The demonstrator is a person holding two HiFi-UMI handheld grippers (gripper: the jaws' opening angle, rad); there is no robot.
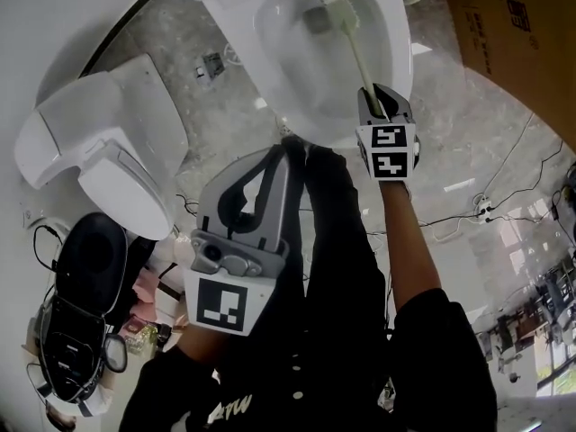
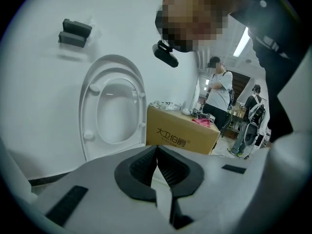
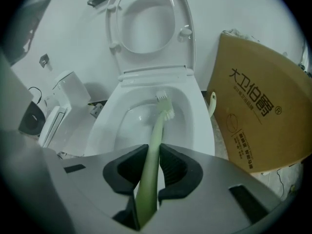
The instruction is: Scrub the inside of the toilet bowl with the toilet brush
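Step in hand: judged to be the scrub itself, with the brush already down inside the toilet bowl [image 1: 270, 70].
Right gripper [image 3: 152, 152]: jaws clenched on the pale green handle of the toilet brush [image 3: 156, 135], well back from the bristles; it hangs over the near rim of the bowl.
Toilet brush: the handle slants from the near rim down into the bowl. The white bristle head [image 1: 336, 9] sits at the far inner wall beside the dark drain opening. Contact with the porcelain looks likely but cannot be confirmed.
Left gripper [image 2: 157, 151]: jaws pressed together with nothing between them. It is held outside the bowl on its near side and takes no part.
Seat and lid [image 3: 146, 28]: raised upright behind the bowl, so the inside is open to the brush.
Doing it well: press the bristles flat to the wall, then sweep in slow arcs round the inside and up under the rim. Turn the wrist so the head follows the curve rather than skating on one edge.
Grip: the hold is far from the head, so the handle may twist or slide between the jaws; steady pressure and short strokes should prevent that.
Watch for: splashing over the rim, and the cardboard box [image 3: 258, 116] standing just beside the bowl.
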